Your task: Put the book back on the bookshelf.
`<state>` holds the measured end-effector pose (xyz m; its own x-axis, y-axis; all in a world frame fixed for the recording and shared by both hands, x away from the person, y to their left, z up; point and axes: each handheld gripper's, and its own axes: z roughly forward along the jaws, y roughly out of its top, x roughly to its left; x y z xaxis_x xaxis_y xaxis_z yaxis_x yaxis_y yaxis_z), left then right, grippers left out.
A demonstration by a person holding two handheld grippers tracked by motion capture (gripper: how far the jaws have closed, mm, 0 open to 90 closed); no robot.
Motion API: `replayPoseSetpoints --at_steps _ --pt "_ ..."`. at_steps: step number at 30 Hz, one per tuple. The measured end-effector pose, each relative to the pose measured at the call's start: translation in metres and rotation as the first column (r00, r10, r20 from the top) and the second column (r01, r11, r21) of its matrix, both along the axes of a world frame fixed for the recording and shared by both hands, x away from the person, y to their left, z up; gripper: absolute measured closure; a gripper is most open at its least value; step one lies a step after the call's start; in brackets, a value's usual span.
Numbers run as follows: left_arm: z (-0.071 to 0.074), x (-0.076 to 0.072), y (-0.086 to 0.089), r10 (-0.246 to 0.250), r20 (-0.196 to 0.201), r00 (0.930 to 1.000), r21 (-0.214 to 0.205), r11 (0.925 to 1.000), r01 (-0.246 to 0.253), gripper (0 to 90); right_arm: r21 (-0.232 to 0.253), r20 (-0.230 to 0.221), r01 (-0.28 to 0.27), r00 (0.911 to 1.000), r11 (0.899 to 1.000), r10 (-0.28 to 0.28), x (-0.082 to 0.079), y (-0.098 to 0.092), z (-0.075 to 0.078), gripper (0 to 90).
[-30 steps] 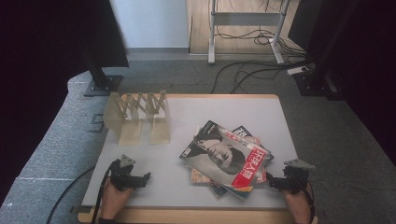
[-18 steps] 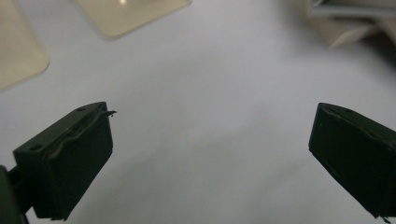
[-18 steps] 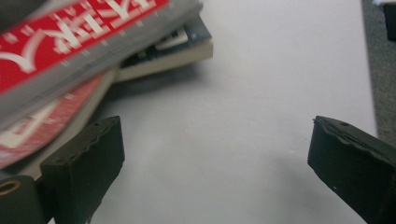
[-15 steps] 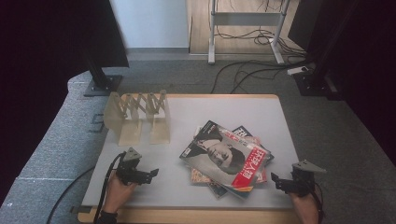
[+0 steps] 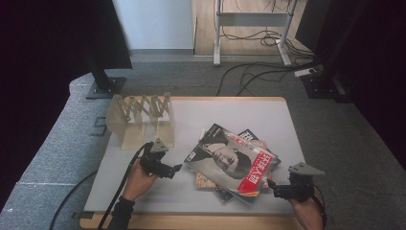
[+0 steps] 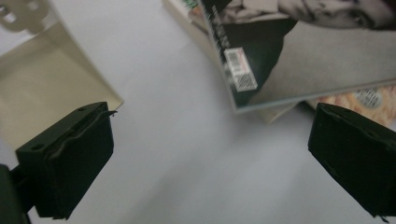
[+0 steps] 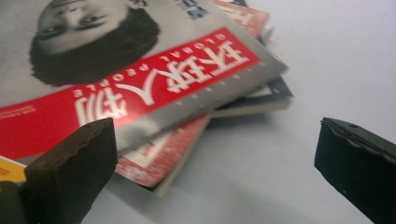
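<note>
High view, left gripper [image 5: 176, 168] nearer magazines [image 5: 232, 163]

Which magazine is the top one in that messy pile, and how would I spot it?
Start at the grey table and find the fanned pile of magazines right of its middle, between the two grippers. The top magazine lies uppermost; unlike those beneath, its cover shows a black-and-white portrait and a broad red band with white characters along one edge.

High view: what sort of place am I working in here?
Probably a lab or studio recording bay, not a home: a table on grey carpet, dark curtains at both sides, loose cables and a metal stand behind. Magazines and a file rack look staged.
</note>
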<state>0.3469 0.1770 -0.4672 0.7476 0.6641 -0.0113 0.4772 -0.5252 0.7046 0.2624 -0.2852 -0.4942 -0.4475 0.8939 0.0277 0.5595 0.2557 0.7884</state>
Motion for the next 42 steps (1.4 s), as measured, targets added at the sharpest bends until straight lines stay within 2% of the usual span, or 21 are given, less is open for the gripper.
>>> replayPoseSetpoints --at_steps 3,7,9,13,15,20,23,25,27,36,42 --pt "-0.001 0.008 -0.011 -0.032 -0.010 0.9994 -0.019 0.9993 0.032 1.2 -0.004 0.003 -0.023 0.9997 1.000 0.023 0.002 0.009 0.001 0.0" --pt "-0.003 0.019 -0.028 -0.067 -0.023 0.9975 0.002 0.9977 0.067 1.6 -0.012 0.003 -0.048 0.9988 0.999 0.048 0.005 0.018 0.001 0.0" --pt "-0.004 0.024 -0.038 -0.092 -0.025 0.9954 -0.004 0.9958 0.092 1.9 -0.016 -0.003 -0.063 0.9980 0.998 0.063 0.008 0.024 0.000 0.0" --pt "-0.008 0.030 -0.048 -0.104 -0.024 0.9943 -0.003 0.9946 0.104 1.8 -0.014 -0.011 -0.069 0.9975 0.997 0.069 0.010 0.029 -0.002 0.0" --pt "-0.013 0.035 -0.056 -0.116 -0.042 0.9924 0.006 0.9932 0.116 1.7 -0.014 -0.018 -0.078 0.9968 0.997 0.077 0.012 0.033 -0.005 0.0" --pt "-0.020 0.036 -0.067 -0.142 -0.055 0.9884 0.028 0.9892 0.144 1.1 -0.024 -0.038 -0.088 0.9955 0.996 0.087 0.016 0.038 -0.011 0.0" --pt "-0.025 0.036 -0.072 -0.143 -0.075 0.9870 0.009 0.9896 0.144 0.0 -0.020 -0.047 -0.094 0.9945 0.995 0.093 0.018 0.041 -0.014 0.0" --pt "-0.028 0.035 -0.074 -0.155 -0.087 0.9841 0.014 0.9875 0.157 0.1 -0.013 -0.051 -0.103 0.9934 0.995 0.103 0.020 0.041 -0.015 0.0" --pt "-0.031 0.034 -0.076 -0.162 -0.109 0.9808 -0.004 0.9867 0.162 0.0 -0.013 -0.054 -0.107 0.9929 0.994 0.106 0.020 0.040 -0.015 0.0" --pt "-0.029 0.022 -0.078 -0.135 -0.079 0.9877 0.030 0.9900 0.138 0.0 -0.019 -0.047 -0.101 0.9938 0.995 0.100 0.029 0.043 -0.014 0.0" --pt "-0.031 0.016 -0.075 -0.124 -0.089 0.9884 0.016 0.9920 0.126 0.0 -0.014 -0.054 -0.109 0.9927 0.994 0.108 0.036 0.042 -0.014 0.0"
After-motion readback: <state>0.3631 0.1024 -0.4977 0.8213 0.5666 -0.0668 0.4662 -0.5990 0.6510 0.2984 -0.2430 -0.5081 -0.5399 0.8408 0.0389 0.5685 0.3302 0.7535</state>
